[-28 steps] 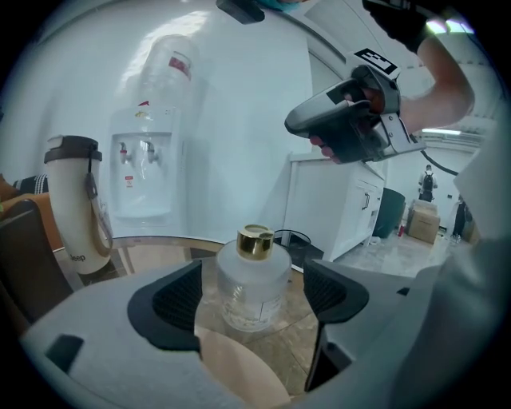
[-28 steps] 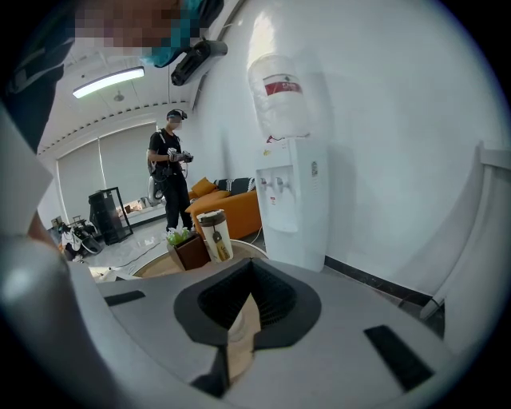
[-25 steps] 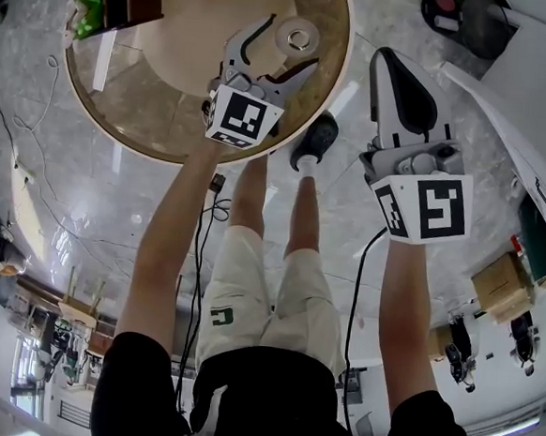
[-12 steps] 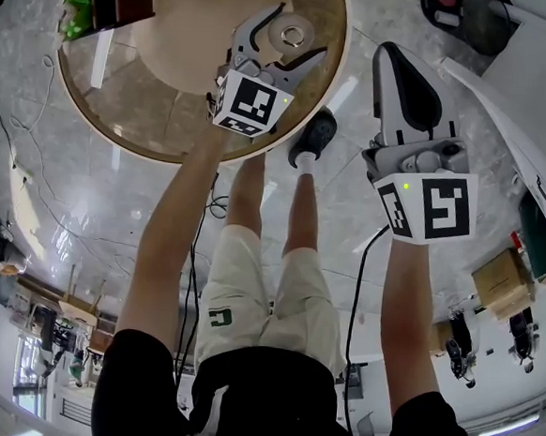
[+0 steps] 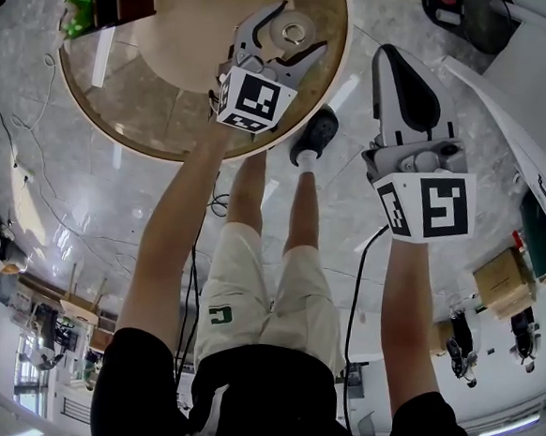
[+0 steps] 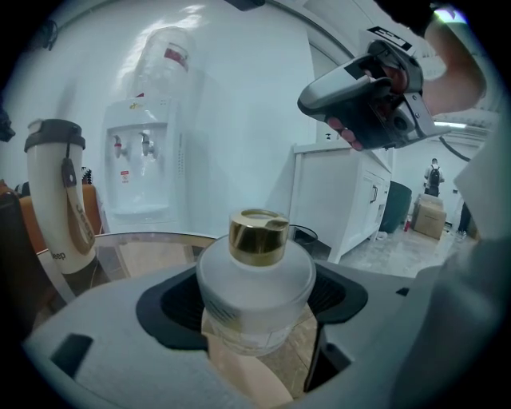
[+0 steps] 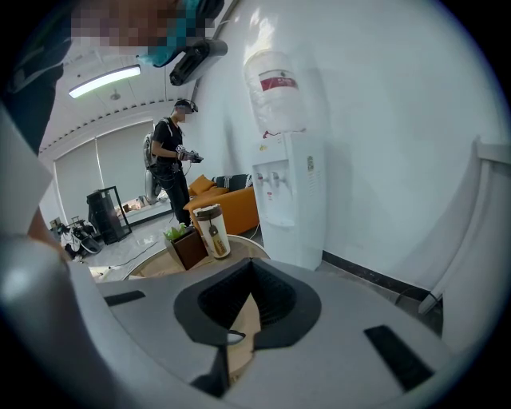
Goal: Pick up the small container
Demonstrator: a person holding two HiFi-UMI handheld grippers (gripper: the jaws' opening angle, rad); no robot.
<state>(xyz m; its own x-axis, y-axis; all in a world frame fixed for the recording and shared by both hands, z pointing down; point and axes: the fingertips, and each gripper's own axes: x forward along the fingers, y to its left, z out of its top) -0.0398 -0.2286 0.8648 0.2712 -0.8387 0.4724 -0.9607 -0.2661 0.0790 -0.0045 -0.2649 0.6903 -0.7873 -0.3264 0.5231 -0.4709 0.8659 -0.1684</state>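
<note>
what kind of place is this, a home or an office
Probably an office lounge or break area: a water dispenser against the wall, an orange sofa, and a round table.

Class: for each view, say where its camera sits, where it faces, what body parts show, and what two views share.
Head view: on the head, facing steeply down at the round glass table; arms, legs, left gripper, right gripper show.
Left gripper view: on that gripper, facing along parted jaws at the small frosted gold-capped container; the right hand shows.
Right gripper view: on that gripper, along closed jaws toward the table.
Both gripper views share the white water dispenser.
</note>
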